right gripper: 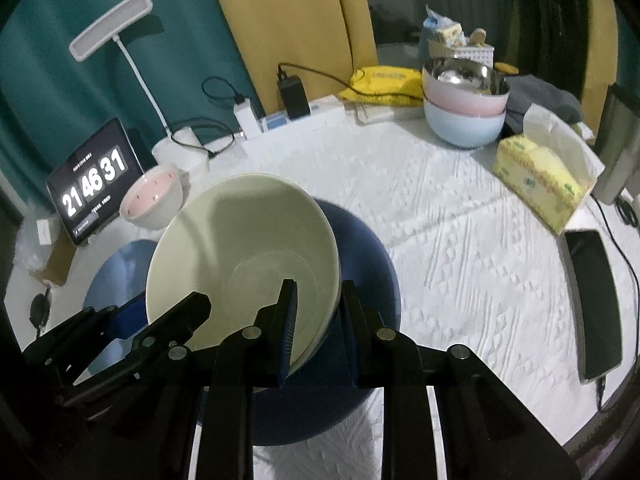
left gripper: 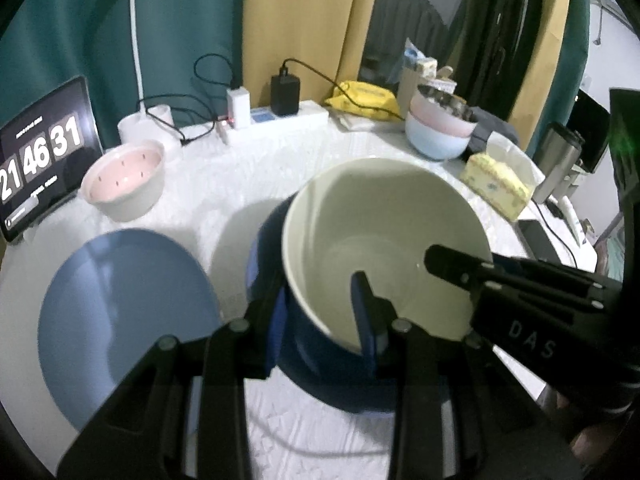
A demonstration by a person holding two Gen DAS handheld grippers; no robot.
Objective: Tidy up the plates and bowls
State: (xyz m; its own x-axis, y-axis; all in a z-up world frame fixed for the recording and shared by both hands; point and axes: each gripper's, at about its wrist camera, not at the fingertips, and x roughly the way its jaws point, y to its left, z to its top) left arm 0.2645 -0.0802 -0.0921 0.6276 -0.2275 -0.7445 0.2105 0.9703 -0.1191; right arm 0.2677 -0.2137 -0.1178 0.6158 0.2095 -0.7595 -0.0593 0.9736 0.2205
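Observation:
A cream bowl (left gripper: 384, 236) with a dark blue outside is held tilted above the white table, over a dark blue plate (right gripper: 368, 256). My left gripper (left gripper: 320, 312) is shut on the bowl's near rim. My right gripper (right gripper: 318, 320) is shut on the opposite rim; it also shows in the left wrist view (left gripper: 440, 260). A light blue plate (left gripper: 120, 312) lies flat to the left. A pink-lined bowl (left gripper: 124, 184) stands near the clock. A stack of bowls (right gripper: 464, 100), metal on pink on pale blue, stands at the back right.
A tablet clock (right gripper: 94, 188) and a desk lamp (right gripper: 112, 28) stand at the left. A power strip with chargers (right gripper: 296, 112) and a yellow bag (right gripper: 384, 80) line the back. A tissue box (right gripper: 540, 176) and a phone (right gripper: 596, 300) lie at the right.

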